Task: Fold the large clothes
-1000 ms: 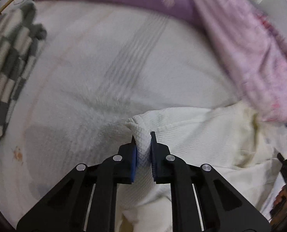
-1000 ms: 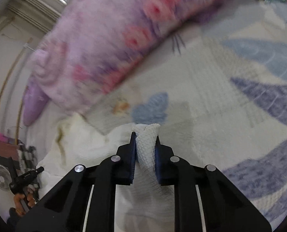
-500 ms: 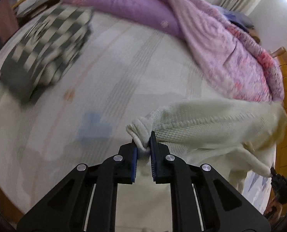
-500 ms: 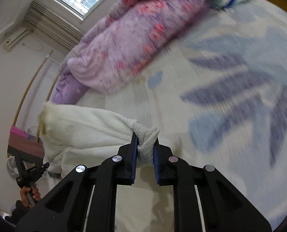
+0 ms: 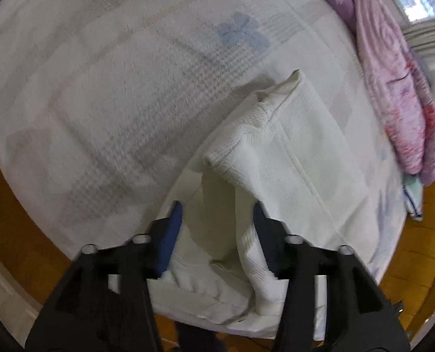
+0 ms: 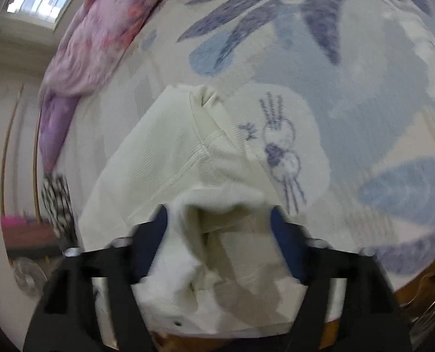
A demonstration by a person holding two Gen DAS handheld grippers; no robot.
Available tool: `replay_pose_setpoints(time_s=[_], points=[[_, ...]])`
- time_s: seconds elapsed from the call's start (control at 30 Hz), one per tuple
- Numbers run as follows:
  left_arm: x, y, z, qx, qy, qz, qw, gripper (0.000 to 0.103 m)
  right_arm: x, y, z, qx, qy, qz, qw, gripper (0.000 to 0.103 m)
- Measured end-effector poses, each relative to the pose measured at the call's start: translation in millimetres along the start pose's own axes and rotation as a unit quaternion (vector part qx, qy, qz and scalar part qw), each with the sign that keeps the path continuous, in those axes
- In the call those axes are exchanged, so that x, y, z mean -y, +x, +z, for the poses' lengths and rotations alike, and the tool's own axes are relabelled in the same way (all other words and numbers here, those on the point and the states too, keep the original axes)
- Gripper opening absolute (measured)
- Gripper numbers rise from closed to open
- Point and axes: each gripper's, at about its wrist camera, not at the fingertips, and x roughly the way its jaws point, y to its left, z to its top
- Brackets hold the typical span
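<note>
A cream textured garment point(image 5: 290, 152) lies folded on the bed near its front edge; it also shows in the right wrist view point(image 6: 164, 158). My left gripper point(image 5: 217, 214) is open, its jaws wide apart above the garment's near end, with cloth lying loose between the blue pads point(image 5: 173, 220). My right gripper point(image 6: 218, 223) is open too, its jaws spread over the garment's near fold and holding nothing. The near hem of the garment hangs over the bed edge.
The bed sheet point(image 5: 114, 102) is white with pale blue flower prints. A pink and purple quilt point(image 5: 393, 73) lies bunched along the far side, also in the right wrist view point(image 6: 100, 29). A checked cloth point(image 6: 54, 196) lies at the left. Wooden floor point(image 5: 12, 220) shows beyond the bed edge.
Both grippers have opened and let go of the garment's corners. The garment, lifted half a second ago, now lies folded on the bed.
</note>
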Motion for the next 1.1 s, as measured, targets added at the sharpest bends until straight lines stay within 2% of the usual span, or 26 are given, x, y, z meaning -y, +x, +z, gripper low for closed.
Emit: replay_pose_setpoints(time_s=[0.07, 0.13, 0.23, 0.27, 0.3, 0.37, 0.4, 0.43, 0.47, 0.5, 0.67, 0.8, 0.93, 1.0, 1.03, 1.1], points=[[-3.6, -4.7, -4.5, 0.009, -0.007, -0.029, 0.9995, 0.057, 3.5, 4.3, -7.5, 0.003, 0.027, 0.008, 1.000, 0.071], [-8.4, -8.1, -8.4, 0.019, -0.025, -0.069, 0.9971, 0.067, 6.5, 13.8, -14.5, 0.003, 0.066, 0.043, 0.997, 0.071], [-2.6, -7.0, -9.7, 0.024, -0.027, -0.104, 0.9939, 0.070, 5.7, 31.2, -13.5, 0.008, 0.075, 0.039, 0.996, 0.071], [0.2, -5.4, -9.6, 0.029, -0.021, -0.105, 0.9938, 0.071, 6.7, 35.3, -13.0, 0.014, 0.083, 0.033, 0.996, 0.070], [4.7, -0.8, -7.9, 0.031, -0.012, -0.088, 0.9956, 0.071, 8.9, 40.4, -11.5, 0.019, 0.090, 0.030, 0.995, 0.068], [10.4, 14.9, -1.3, 0.024, 0.000, -0.056, 0.9981, 0.071, 11.7, 45.0, -7.0, 0.031, 0.091, 0.031, 0.995, 0.045], [12.5, 25.2, 1.7, 0.014, 0.008, -0.047, 0.9988, 0.063, 11.7, 45.9, -4.7, 0.036, 0.087, 0.027, 0.995, 0.029], [17.4, 30.9, 4.8, 0.009, 0.017, -0.039, 0.9991, 0.020, 12.2, 45.4, -3.0, 0.037, 0.082, 0.029, 0.996, 0.014], [22.2, 34.9, 7.1, 0.003, 0.038, -0.020, 0.9991, 0.004, 10.8, 41.4, -2.4, 0.041, 0.073, 0.031, 0.996, 0.008], [25.3, 36.4, 9.2, 0.004, 0.050, -0.006, 0.9987, 0.003, 5.0, 34.2, -2.0, 0.047, 0.053, 0.030, 0.997, 0.007], [20.4, -8.3, -4.8, 0.017, 0.080, -0.045, 0.9956, 0.003, -13.2, -14.9, -14.2, 0.065, -0.015, 0.037, 0.997, 0.005], [1.1, -37.8, -28.2, 0.012, 0.095, -0.044, 0.9945, 0.003, -5.2, -38.5, -33.7, 0.063, -0.011, 0.028, 0.998, 0.005], [-21.3, -8.2, -48.1, -0.027, 0.090, -0.014, 0.9955, 0.004, 29.4, -8.4, -51.9, 0.015, 0.025, -0.004, 1.000, 0.006], [-28.3, 15.4, -57.6, -0.036, 0.095, 0.011, 0.9948, 0.005, 43.3, 10.6, -54.9, 0.011, 0.022, -0.038, 0.999, 0.007], [-29.0, 22.0, -60.0, -0.034, 0.097, 0.018, 0.9945, 0.010, 49.1, 17.3, -55.5, 0.006, 0.029, -0.056, 0.998, 0.013], [-29.6, 33.2, -63.7, -0.025, 0.102, 0.041, 0.9937, 0.015, 57.8, 25.7, -55.4, -0.002, 0.053, -0.080, 0.995, 0.018]])
